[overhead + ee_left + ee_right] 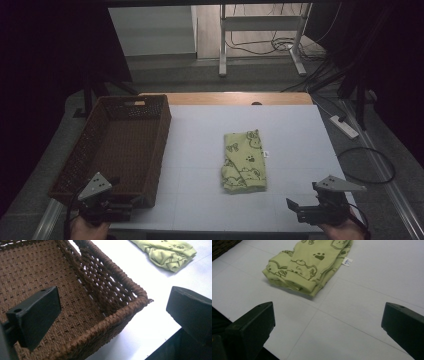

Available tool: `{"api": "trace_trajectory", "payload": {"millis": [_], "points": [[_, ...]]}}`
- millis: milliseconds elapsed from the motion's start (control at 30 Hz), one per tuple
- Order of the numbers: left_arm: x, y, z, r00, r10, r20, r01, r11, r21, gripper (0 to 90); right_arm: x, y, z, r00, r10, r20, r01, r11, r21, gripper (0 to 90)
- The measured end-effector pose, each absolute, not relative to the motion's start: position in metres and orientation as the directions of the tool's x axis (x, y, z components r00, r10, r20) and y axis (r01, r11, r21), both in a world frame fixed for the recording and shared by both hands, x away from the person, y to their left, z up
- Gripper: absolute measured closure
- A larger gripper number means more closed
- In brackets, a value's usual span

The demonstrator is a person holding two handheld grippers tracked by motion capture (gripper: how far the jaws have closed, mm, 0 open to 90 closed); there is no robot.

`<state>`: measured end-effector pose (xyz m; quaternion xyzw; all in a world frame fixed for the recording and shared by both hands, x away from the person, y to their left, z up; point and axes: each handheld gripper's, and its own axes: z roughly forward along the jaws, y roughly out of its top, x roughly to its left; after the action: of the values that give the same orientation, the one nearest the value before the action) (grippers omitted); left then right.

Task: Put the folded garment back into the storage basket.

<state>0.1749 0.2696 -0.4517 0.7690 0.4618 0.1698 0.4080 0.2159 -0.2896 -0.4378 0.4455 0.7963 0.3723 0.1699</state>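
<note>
— High view first: what lies on the table [200,200]?

— A folded light-green garment [244,161] with printed animal figures sits near the table's middle, toward the front edge. A brown wicker basket [162,145] stands along the left edge.

— And the grippers?

— The left gripper [122,206] hovers at the basket's front corner, jaws spread wide, holding nothing. The right gripper [295,209] waits at the front right corner, also agape and empty, well apart from the garment.

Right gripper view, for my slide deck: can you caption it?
Open right claw facing a folded green printed garment with a white tag on the white table.
</note>
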Motion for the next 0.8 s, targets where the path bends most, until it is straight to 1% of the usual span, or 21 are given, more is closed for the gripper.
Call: {"api": "trace_trajectory", "payload": {"millis": [233, 633, 800], "points": [[0.178, 0.271, -0.45, 0.527, 0.839, -0.132, 0.579, -0.241, 0.779, 0.0, 0.218, -0.287, -0.438, -0.556, 0.829, 0.06, 0.582, 0.336, 0.741, 0.0], [0.184, 0.266, -0.441, 0.546, 0.827, -0.131, 0.568, -0.251, 0.784, 0.0, 0.225, -0.276, -0.433, -0.6, 0.794, 0.096, 0.57, 0.34, 0.748, 0.0], [0.186, 0.267, -0.44, 0.555, 0.817, -0.156, 0.581, -0.246, 0.776, 0.0, 0.229, -0.272, -0.433, -0.608, 0.787, 0.102, 0.573, 0.347, 0.743, 0.0]]}}
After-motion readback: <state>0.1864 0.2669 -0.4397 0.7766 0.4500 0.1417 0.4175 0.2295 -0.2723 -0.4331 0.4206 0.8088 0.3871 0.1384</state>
